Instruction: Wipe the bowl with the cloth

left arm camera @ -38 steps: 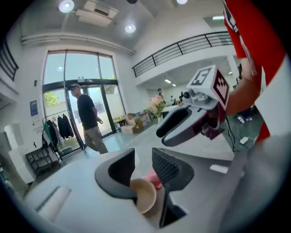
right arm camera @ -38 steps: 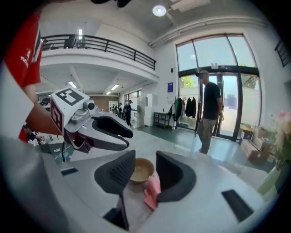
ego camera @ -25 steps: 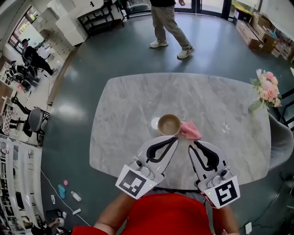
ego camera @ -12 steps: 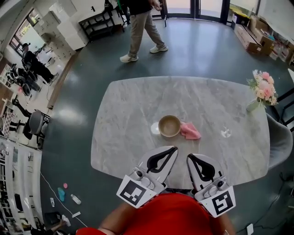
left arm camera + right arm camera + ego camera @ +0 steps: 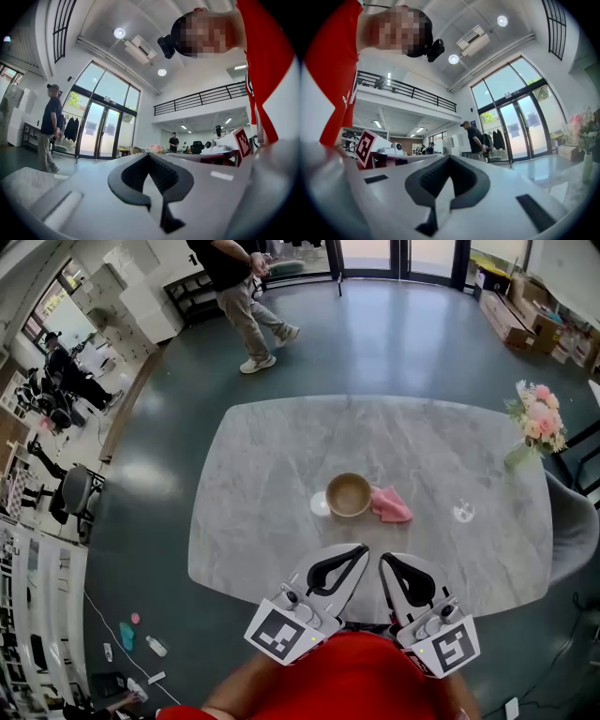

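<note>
Jaws of the left gripper (image 5: 360, 550) and of the right gripper (image 5: 383, 560) are pressed together, and nothing is between them. These two white tools with black pads are side by side, close in front of the person's red shirt (image 5: 337, 676), over the near edge of the grey marble table with rounded corners (image 5: 272, 456). Further on, near the middle of the table and well apart from both grippers, the round tan bowl (image 5: 348, 494) stands upright. The crumpled pink cloth (image 5: 390, 506) lies on the table at the bowl's right side; a small white disc (image 5: 319, 504) lies at its left. A bunch of pink and white flowers (image 5: 537, 418) is at the far right edge. Beyond the table, a person in a dark top and beige trousers (image 5: 239, 277) walks on the dark floor.
</note>
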Tool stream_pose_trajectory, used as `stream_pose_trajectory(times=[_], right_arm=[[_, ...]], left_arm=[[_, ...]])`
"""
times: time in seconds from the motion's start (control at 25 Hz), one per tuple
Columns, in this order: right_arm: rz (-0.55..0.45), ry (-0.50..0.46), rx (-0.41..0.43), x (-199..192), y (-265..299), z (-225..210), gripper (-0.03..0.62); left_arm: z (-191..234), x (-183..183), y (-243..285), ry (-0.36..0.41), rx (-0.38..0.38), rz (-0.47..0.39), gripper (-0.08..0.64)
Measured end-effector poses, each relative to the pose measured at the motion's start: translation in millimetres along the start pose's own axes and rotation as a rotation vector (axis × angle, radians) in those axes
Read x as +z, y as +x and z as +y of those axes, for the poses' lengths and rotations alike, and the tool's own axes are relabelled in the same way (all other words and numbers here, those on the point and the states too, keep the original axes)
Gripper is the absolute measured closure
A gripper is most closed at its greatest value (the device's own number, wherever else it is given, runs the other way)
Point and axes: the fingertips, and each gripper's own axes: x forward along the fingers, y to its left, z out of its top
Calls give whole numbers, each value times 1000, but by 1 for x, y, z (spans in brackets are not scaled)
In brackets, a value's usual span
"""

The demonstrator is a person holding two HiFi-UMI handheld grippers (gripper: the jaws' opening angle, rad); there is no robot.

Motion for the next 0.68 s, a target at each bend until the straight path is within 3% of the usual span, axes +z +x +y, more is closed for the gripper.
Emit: stream_pose_trajectory(times=[0.68], right_arm=[[-7, -5, 20, 6, 4, 3, 591]], left_arm=[[-2, 3, -2, 3, -2, 7, 554]])
